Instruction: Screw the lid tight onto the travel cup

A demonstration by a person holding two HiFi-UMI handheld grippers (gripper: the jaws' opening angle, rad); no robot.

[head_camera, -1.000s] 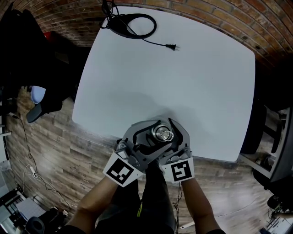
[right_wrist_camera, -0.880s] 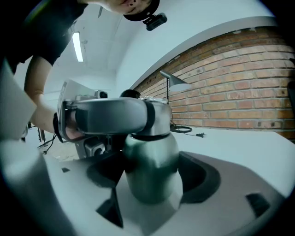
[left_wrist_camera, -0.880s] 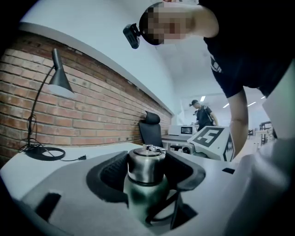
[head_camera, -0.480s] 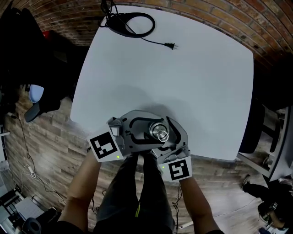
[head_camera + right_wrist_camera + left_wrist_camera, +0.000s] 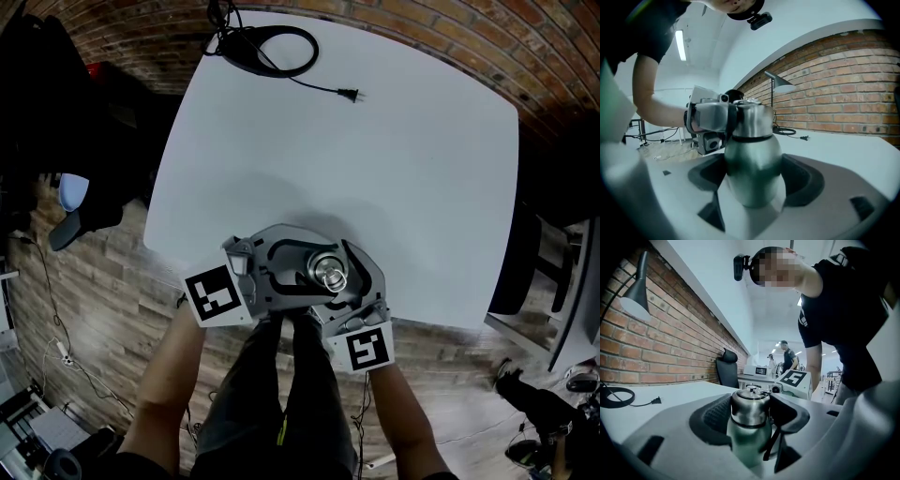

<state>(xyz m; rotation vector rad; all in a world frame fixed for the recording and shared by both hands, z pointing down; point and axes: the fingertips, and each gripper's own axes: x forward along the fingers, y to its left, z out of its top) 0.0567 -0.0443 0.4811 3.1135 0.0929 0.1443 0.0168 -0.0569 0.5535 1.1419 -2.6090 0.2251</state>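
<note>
Standing upright just inside the near edge of the large white table [image 5: 375,169], a metal travel cup [image 5: 330,272] with a rounded, green-tinted steel body is seen enclosed by both hand-held tools. Its base is covered by the jaws, so contact with the tabletop cannot be confirmed.

Lid: the round polished-steel lid [image 5: 750,408] is seated on the cup's neck. A dark seam ring is visible directly beneath it.

Left gripper [image 5: 757,405]: it is set in from the person's left side at lid height. Its dark ribbed pads [image 5: 715,414] are laid against both flanks of the lid, which is pinched between them.

Right gripper [image 5: 757,176]: it is set in from the near side, lower down. Its jaws are clamped round the bulging body of the travel cup, with contact on both sides.

Markings recorded:
- Black-and-white square code patterns are carried on the marker cube [image 5: 217,292] of the left gripper and on that of the right [image 5: 367,349].
- White print on the person's black T-shirt [image 5: 848,310] is cut off and cannot be read.

Surroundings:
- A coil of black cable [image 5: 281,47] with a two-pin plug [image 5: 352,94] is laid at the far edge of the table, well apart from the cup.
- A grey cone-shaded desk lamp [image 5: 635,303] is seen against the red brick wall [image 5: 670,348].
- A black office chair [image 5: 727,369] is seen beyond the table.
- A wood-plank floor [image 5: 103,319] is noted beneath.
</note>
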